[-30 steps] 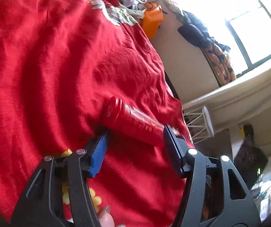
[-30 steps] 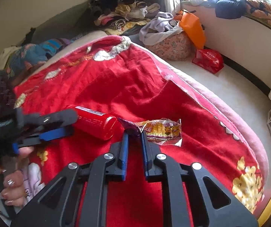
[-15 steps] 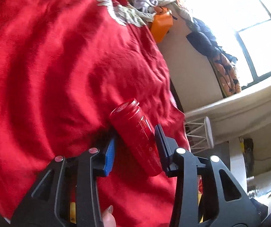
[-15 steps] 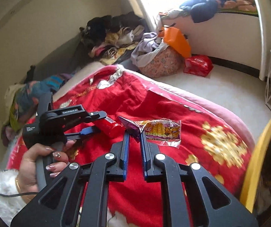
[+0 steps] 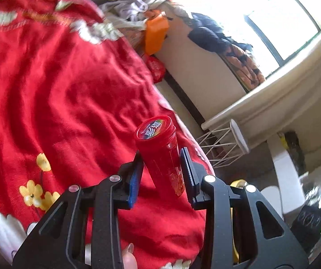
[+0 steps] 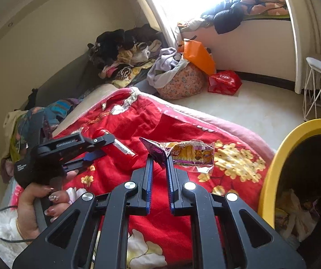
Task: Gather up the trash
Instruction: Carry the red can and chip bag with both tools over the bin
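My left gripper (image 5: 160, 168) is shut on a red plastic bottle (image 5: 160, 148) and holds it lifted above the red blanket (image 5: 59, 89), cap end pointing up and away. The right wrist view also shows the left gripper (image 6: 102, 146) with the bottle (image 6: 118, 150). My right gripper (image 6: 160, 159) is shut on a crinkled snack wrapper (image 6: 189, 154) by its purple end and holds it above the blanket (image 6: 138, 121). A yellow-rimmed trash bin (image 6: 272, 168) with trash inside stands at the right, close to the right gripper.
A white wire stool (image 6: 319, 89) stands on the pale floor (image 6: 250, 109); it also shows in the left wrist view (image 5: 223, 145). A red bag (image 6: 224, 81), an orange bag (image 6: 198, 56) and piles of clothes (image 6: 127, 51) lie by the wall. The window sill holds more clothes (image 5: 227, 44).
The left gripper closed on the red bottle and lifted it off the blanket, tilting it upright. The right gripper carried the wrapper up and back toward the yellow bin, which has come into view.
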`<control>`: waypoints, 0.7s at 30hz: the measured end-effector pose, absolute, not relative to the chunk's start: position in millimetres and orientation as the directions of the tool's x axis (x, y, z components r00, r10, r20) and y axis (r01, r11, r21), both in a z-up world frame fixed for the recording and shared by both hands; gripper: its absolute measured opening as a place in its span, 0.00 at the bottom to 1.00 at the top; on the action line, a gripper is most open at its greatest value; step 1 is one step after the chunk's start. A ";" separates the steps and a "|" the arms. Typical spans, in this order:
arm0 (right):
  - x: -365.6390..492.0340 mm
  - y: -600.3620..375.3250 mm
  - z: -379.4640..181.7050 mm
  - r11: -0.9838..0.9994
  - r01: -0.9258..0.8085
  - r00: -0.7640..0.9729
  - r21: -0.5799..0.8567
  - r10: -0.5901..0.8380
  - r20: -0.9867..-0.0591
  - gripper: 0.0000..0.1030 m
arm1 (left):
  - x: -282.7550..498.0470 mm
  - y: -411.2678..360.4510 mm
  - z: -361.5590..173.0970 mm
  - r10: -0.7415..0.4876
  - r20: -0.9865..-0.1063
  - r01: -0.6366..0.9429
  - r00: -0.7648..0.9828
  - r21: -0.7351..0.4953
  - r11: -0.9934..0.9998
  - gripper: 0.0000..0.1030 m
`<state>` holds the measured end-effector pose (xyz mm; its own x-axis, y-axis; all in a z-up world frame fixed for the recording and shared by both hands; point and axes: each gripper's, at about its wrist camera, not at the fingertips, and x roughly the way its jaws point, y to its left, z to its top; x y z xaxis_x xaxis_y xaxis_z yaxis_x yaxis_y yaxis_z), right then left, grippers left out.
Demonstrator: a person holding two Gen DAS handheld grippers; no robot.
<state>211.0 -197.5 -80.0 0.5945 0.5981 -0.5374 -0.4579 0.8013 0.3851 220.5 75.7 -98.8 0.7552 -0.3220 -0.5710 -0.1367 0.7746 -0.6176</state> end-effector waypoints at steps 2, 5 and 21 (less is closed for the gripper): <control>207.8 -205.4 -76.4 0.806 -0.448 0.609 0.386 0.591 -0.529 0.11 | 216.6 68.6 -93.0 -0.322 -0.563 -0.110 0.761 -0.601 0.792 0.26; 202.9 -216.8 -72.4 0.815 -0.431 0.628 0.388 0.579 -0.520 0.11 | 212.2 53.9 -81.2 -0.324 -0.550 -0.065 0.770 -0.573 0.817 0.25; 181.0 -308.9 -55.1 0.852 -0.290 0.739 0.437 0.489 -0.463 0.11 | 198.2 -26.7 -42.6 -0.414 -0.504 0.140 0.758 -0.495 0.858 0.25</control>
<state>181.0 -308.9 -55.1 0.7391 0.4891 -0.4632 -0.2900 0.8517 0.4365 198.2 -26.7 -42.6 0.7578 -0.4142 -0.5041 0.1399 0.8578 -0.4945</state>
